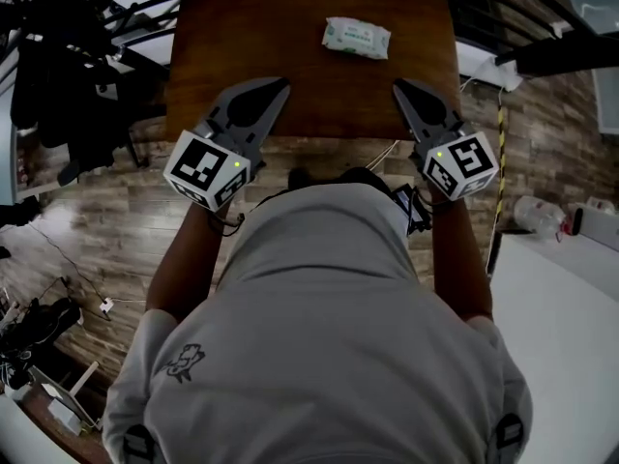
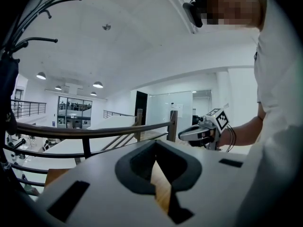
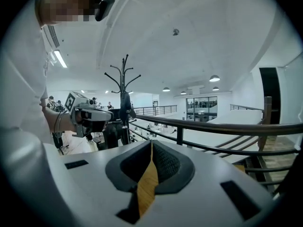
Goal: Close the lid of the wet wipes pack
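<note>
The wipes pack (image 1: pixel 356 38) lies flat on the desk (image 1: pixel 290 75), close to the far edge and right of the middle, toward the far right corner. It is a pale, soft packet with a greenish label, its long side running along the far edge. The lid is too small to make out from the head view, and neither gripper view shows the pack. Nothing touches it, and the brown wood around it is bare.

Both tongs are well apart from the pack, at the desk's near edge. The left tongs (image 1: pixel 279 85) reach in over the near edge left of the middle, tips angled toward the centre. Their jaws are pressed together at the tips with nothing between them. Only a sliver of wood shows through the gap lower down in the left gripper view. The right tongs (image 1: pixel 398 86) reach in near the near right corner, likewise angled inward. Their jaws are also together and empty, with the same strip of wood showing in the right gripper view. Whether either pair touches the wood I cannot tell.

Each gripper view catches the other tongs off to the side. A railing (image 3: pixel 213 124) runs across behind, and a coat stand (image 3: pixel 124 79) rises beyond it. The person's pale shirt (image 1: pixel 329 336) fills the lower head view, above a plank floor (image 1: pixel 116 230).
</note>
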### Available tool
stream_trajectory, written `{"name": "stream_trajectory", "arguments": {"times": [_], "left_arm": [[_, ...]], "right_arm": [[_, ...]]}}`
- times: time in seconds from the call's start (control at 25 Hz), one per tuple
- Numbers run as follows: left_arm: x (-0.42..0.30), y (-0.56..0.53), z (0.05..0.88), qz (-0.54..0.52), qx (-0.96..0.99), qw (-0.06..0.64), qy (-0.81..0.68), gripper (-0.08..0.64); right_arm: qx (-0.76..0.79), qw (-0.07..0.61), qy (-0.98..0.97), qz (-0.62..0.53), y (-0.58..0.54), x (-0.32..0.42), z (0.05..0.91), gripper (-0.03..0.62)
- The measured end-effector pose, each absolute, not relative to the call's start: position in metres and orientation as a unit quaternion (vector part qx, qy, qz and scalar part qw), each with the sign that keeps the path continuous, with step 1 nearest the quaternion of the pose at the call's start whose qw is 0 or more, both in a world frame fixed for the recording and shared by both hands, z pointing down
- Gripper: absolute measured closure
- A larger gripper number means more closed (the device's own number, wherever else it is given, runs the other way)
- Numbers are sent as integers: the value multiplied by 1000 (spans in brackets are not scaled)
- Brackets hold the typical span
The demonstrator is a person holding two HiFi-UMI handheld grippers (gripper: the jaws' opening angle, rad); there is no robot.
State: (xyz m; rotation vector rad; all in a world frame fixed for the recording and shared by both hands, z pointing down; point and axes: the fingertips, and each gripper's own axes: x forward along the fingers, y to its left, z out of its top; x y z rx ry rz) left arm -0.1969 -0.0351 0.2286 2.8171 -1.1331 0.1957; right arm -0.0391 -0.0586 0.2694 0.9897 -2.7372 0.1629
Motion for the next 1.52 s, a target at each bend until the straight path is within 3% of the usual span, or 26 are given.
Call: {"name": "stream_trajectory", "arguments": {"times": [0.72,1.16,1.52], "left_arm": [[-111,53,234,69,889,43,-450,546],[-111,114,232,73,883,33,-462,546],[-133,161,228,74,896,38,-436,546]], "right_arm": [[270,103,-956,49,34,58,268,554],[291,102,-950,54,102,96,271,554],[317,97,-942,53,148,77,261,554]]}}
